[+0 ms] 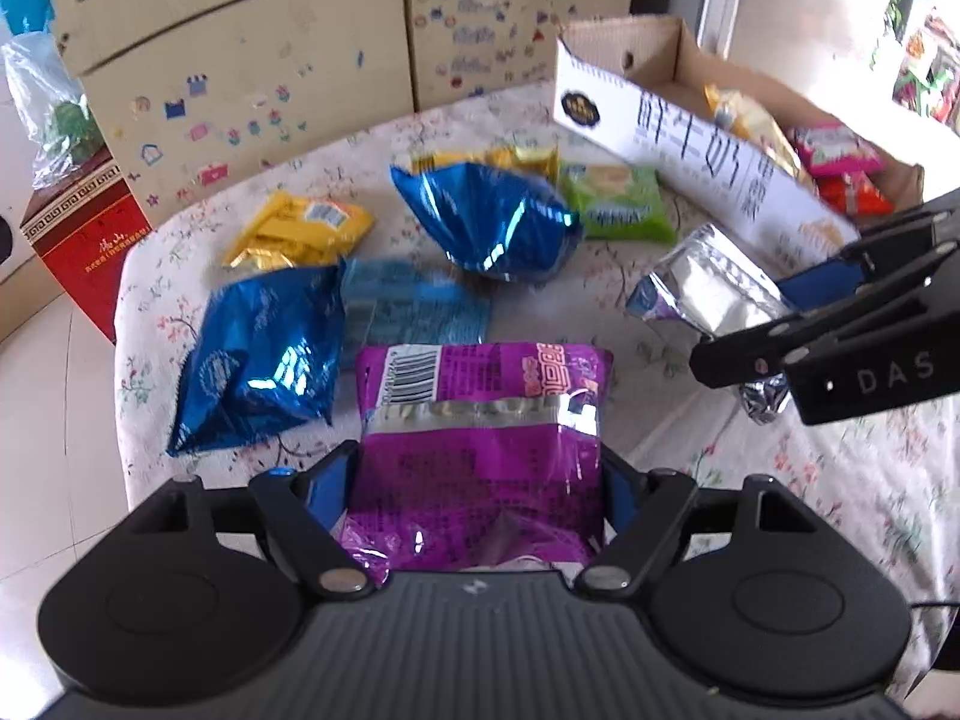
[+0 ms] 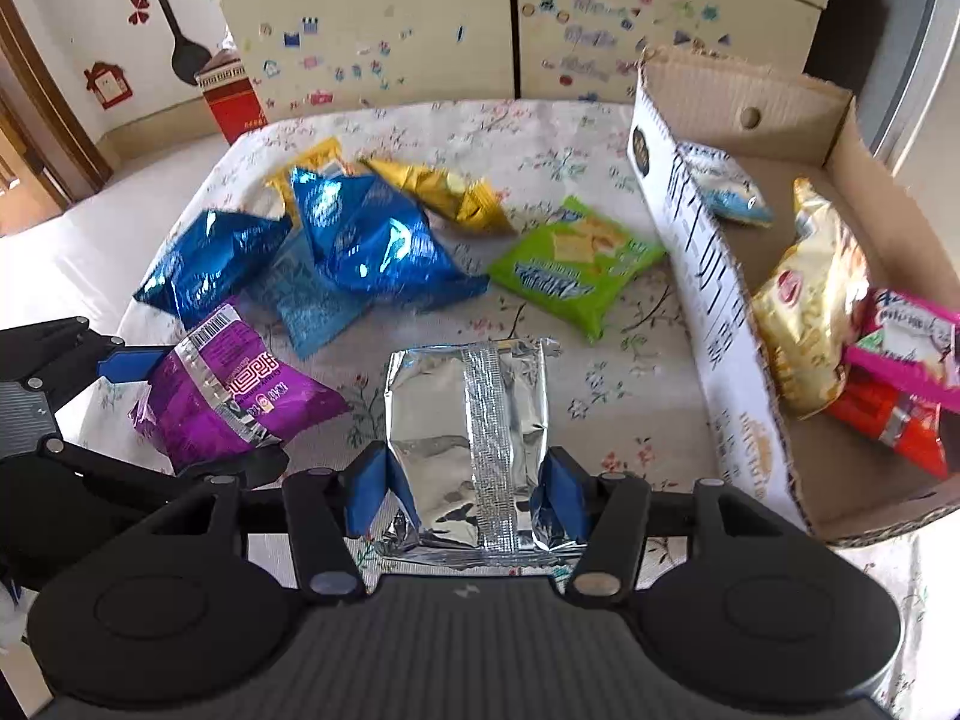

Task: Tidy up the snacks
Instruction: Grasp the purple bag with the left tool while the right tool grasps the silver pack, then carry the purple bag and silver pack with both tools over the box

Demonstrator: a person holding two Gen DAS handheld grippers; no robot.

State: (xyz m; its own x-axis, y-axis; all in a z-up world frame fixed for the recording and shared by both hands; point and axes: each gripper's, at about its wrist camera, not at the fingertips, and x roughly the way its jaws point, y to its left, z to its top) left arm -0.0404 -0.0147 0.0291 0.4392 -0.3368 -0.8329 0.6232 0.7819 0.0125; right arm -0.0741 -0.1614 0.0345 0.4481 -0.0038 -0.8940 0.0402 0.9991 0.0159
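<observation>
A purple snack packet lies barcode side up on the floral tablecloth, and my left gripper is shut on its near end, blue pads pressing both sides. The right wrist view shows the same packet held in that gripper at the left. My right gripper is shut on a silver foil packet, whose edges crumple against the pads. In the left wrist view the silver packet and the right gripper are at the right. An open cardboard box stands at the table's right.
Loose on the cloth lie two shiny blue bags, a flat light-blue packet, yellow packets and a green packet. The box holds a gold bag, pink and red packets. A red carton stands beyond the table's left edge.
</observation>
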